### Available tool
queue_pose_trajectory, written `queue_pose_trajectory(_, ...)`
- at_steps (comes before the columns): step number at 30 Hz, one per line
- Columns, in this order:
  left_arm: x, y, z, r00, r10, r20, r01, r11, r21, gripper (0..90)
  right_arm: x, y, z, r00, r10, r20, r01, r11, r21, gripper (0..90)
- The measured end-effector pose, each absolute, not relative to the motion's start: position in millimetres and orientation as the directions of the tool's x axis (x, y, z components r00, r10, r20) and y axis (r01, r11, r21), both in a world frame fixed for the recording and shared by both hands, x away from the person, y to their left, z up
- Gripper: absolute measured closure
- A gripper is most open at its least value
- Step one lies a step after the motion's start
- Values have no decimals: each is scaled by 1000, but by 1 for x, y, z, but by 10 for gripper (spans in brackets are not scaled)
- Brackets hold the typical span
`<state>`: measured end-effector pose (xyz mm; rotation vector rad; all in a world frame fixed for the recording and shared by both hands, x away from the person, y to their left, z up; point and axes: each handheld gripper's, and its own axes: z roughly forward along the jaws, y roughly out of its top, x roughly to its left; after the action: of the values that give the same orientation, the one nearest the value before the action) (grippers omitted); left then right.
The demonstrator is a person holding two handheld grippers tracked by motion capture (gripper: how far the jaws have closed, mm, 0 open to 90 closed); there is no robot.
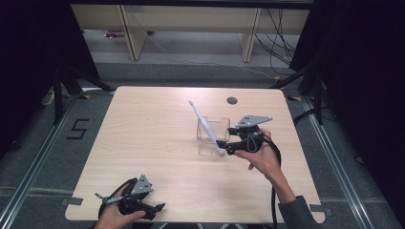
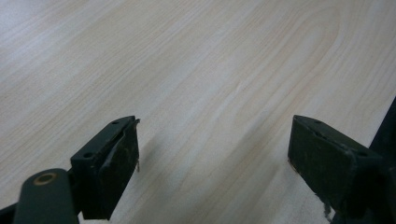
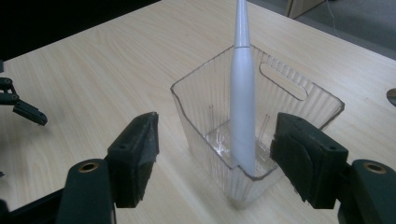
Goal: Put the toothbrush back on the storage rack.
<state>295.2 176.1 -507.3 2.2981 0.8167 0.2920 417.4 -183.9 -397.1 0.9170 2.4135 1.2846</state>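
Note:
A white electric toothbrush [image 1: 203, 125] leans in a clear ribbed plastic bin [image 1: 213, 123] right of the table's middle, its head tilted up and to the far left. My right gripper [image 1: 223, 146] sits at the bin's near right corner. In the right gripper view the toothbrush [image 3: 243, 107] stands in the bin [image 3: 205, 107], and my right gripper [image 3: 219, 154] is open, its pads apart on either side of the bin's near end and not touching it. My left gripper [image 1: 157, 209] rests by the table's front edge, and in its own view it [image 2: 215, 158] is open over bare wood.
A round cable hole [image 1: 232, 100] lies in the tabletop [image 1: 143, 143] behind the bin. Wooden furniture legs [image 1: 248, 38] and cables stand on the floor beyond the far edge. Dark curtains flank both sides.

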Motion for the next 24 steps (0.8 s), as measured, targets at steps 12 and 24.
queue_pose_trajectory(12, 295, 176, -507, 778, 629, -12, 476, -577, 664, 158, 407, -192, -404, -765, 638, 84, 421, 397, 816, 304)
queue_pose_trajectory(24, 295, 176, -507, 778, 628, -11, 476, -578, 663, 158, 392, -194, -407, -759, 645, 90, 429, 392, 814, 294)
